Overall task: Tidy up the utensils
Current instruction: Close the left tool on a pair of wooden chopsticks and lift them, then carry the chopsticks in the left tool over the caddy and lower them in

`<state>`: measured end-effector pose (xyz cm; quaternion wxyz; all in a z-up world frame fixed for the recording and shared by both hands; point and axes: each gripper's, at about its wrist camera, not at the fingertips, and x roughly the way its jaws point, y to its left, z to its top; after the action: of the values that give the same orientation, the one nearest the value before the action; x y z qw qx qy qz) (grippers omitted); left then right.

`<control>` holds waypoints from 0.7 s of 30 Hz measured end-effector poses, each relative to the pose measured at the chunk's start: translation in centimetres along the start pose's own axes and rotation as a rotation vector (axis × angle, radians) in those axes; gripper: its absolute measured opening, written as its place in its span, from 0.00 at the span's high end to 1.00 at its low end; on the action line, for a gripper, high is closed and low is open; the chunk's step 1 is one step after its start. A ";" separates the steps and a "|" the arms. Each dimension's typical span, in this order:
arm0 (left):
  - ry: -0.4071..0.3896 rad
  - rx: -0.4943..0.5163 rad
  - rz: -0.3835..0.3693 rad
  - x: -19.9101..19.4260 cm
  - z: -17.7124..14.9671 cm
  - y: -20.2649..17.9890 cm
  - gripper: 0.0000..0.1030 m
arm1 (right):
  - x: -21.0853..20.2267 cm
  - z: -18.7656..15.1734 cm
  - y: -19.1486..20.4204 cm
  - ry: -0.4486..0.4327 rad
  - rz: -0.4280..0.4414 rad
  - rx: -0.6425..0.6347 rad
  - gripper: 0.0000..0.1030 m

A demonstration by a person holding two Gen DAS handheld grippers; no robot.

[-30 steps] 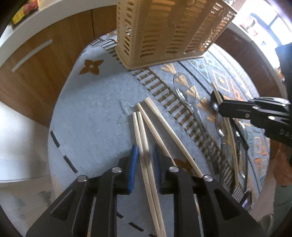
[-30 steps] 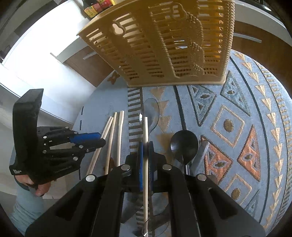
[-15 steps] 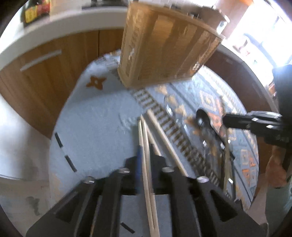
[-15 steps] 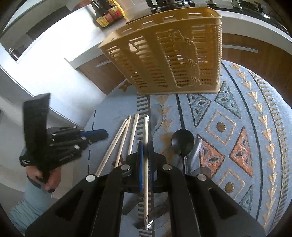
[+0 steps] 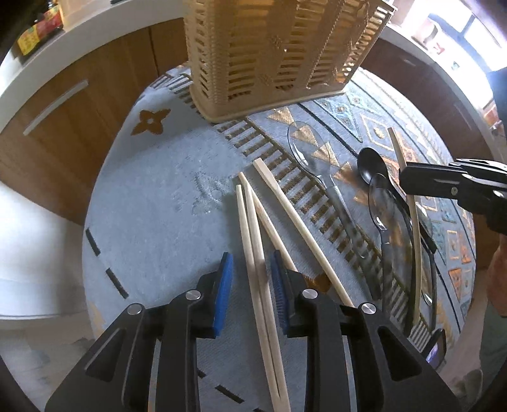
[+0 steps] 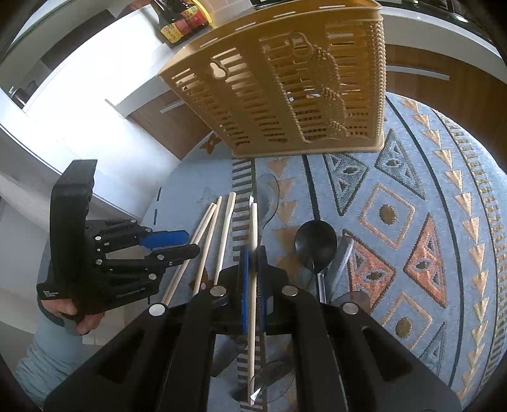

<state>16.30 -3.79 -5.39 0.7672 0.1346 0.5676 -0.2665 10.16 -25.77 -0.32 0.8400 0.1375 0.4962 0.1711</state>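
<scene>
My left gripper (image 5: 251, 258) points down at the blue patterned cloth (image 5: 152, 206), its jaws opening. Two wooden chopsticks (image 5: 253, 241) lie on the cloth between its blue pads (image 5: 223, 285), and neither pad presses on them. Two more chopsticks (image 5: 298, 222) lie just to the right. My right gripper (image 6: 252, 252) is shut on a single chopstick (image 6: 252, 332) and holds it above the spoons; the left wrist view shows this gripper (image 5: 408, 180) at the right. A tan slotted utensil basket (image 6: 285, 95) stands upright at the back of the table.
A clear plastic spoon (image 5: 304, 149), a black spoon (image 5: 372, 164) and another clear spoon (image 5: 385, 209) lie right of the chopsticks. Sauce bottles (image 6: 180, 22) stand on a white counter behind. Wooden cabinets (image 5: 79, 120) curve around the round table. A hand (image 6: 73, 313) holds the left gripper.
The left jaws have widened around the two chopsticks, after a brief lift and blur half a second ago. The right gripper has backed away slightly from the basket with its chopstick.
</scene>
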 end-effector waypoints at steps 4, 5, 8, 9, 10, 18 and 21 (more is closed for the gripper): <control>-0.011 0.030 0.102 0.3 0.2 -1.1 0.91 | 0.4 0.2 0.1 0.003 0.005 0.004 0.96; -0.020 0.023 0.106 0.3 0.1 -1.1 0.91 | 0.4 0.2 0.2 0.000 0.009 0.003 0.96; -0.156 -0.014 0.012 -1.7 -1.3 -0.9 0.91 | -0.3 -0.2 0.3 -0.018 0.026 -0.018 0.96; -0.192 -0.016 0.014 -2.4 -1.8 -0.9 0.91 | -0.6 -0.4 0.3 -0.026 0.030 -0.026 0.96; -0.231 -0.025 0.016 -3.2 -2.4 -0.9 0.91 | -1.2 -0.8 0.4 -0.041 0.037 -0.039 0.96; -0.451 -0.065 -0.029 -6.9 -5.6 -1.3 0.91 | -2.5 -2.1 0.8 -0.090 0.035 -0.046 0.95; -0.451 -0.076 -0.046 -6.8 -5.4 -1.1 0.91 | -1.2 -1.3 0.0 -0.011 0.065 0.017 0.93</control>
<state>9.90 -0.18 -0.65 0.8730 0.0296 0.3943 -0.2856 8.45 -26.24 0.00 0.8355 0.1616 0.4883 0.1933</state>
